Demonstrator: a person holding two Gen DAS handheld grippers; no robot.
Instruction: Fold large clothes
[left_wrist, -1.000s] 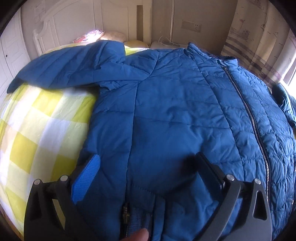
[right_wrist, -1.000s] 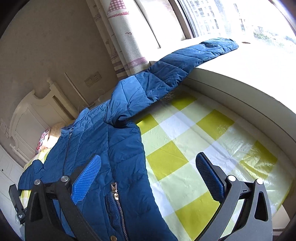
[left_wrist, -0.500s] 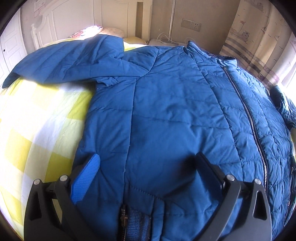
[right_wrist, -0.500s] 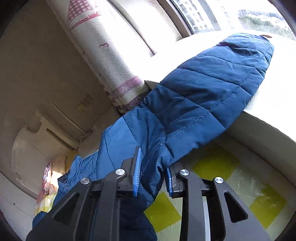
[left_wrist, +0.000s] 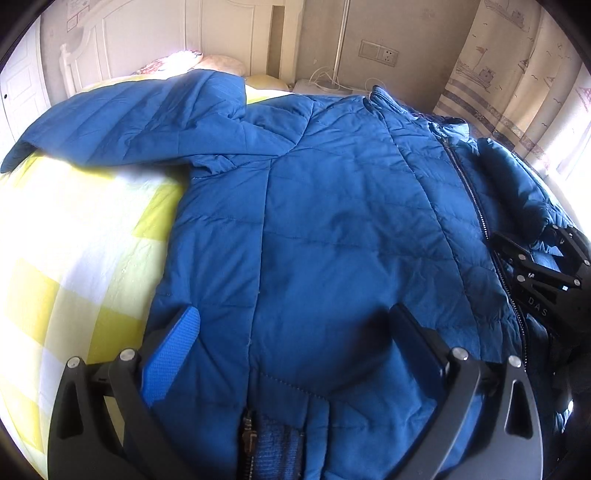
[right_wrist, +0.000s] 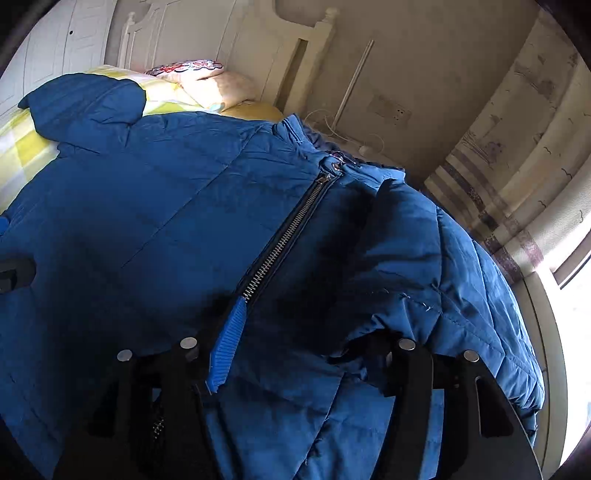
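Jaws of the right gripper (right_wrist: 306, 354) have just been opening around the folded-in sleeve (right_wrist: 413, 266), which lies beside the zipper (right_wrist: 284, 240); the left gripper (left_wrist: 295, 354) stands wide.

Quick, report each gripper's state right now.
Left gripper: open over the jacket, holding nothing.
Right gripper: open; its jaws have just been opening, and the sleeve lies loose between them.

Both handheld grippers are matte black plastic with angular, cut-out finger arms and round silver screw heads at the joints. The left gripper (left_wrist: 295, 328) and right gripper (right_wrist: 306, 343) carry ribbed bright blue pads. White letters "DAS" appear at the left view's right edge.
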